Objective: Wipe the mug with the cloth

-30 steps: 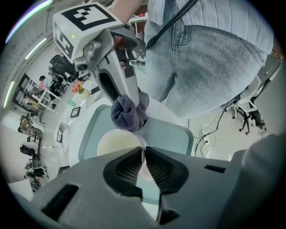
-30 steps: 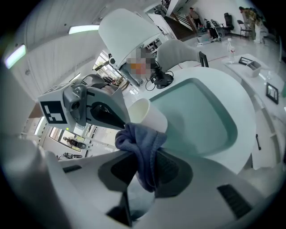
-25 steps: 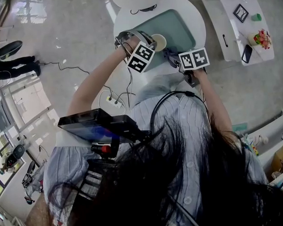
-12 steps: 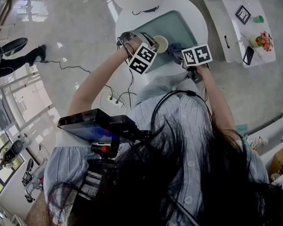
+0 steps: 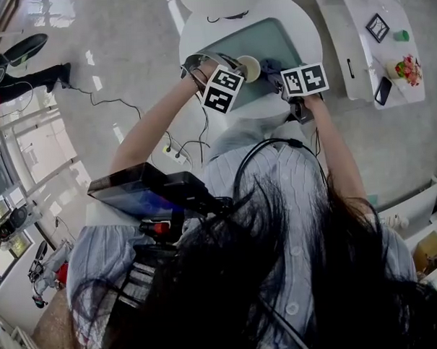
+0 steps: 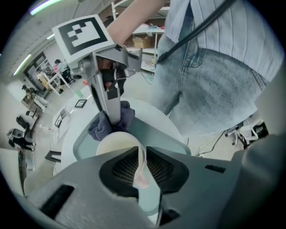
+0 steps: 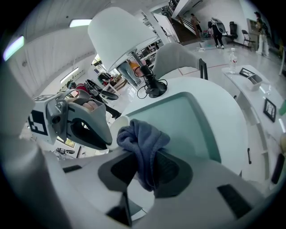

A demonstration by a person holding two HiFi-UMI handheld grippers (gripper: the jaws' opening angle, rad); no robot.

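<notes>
- The head view looks steeply down over the person's hair (image 5: 281, 276), well above the round table (image 5: 308, 36).
- The left gripper view sits close behind its jaws, facing back toward the person's jeans (image 6: 205, 85).
- The right gripper view sits close behind its jaws, facing away across the room.
- All three share the mug (image 5: 248, 66), cloth (image 5: 270, 69) and table.

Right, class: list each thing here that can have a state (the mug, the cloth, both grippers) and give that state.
mug: clamped by its wall, nothing visible inside.
cloth: bunched, pinched between jaws, beside the mug's rim.
left gripper: shut on the mug.
right gripper: shut on the cloth.
</notes>
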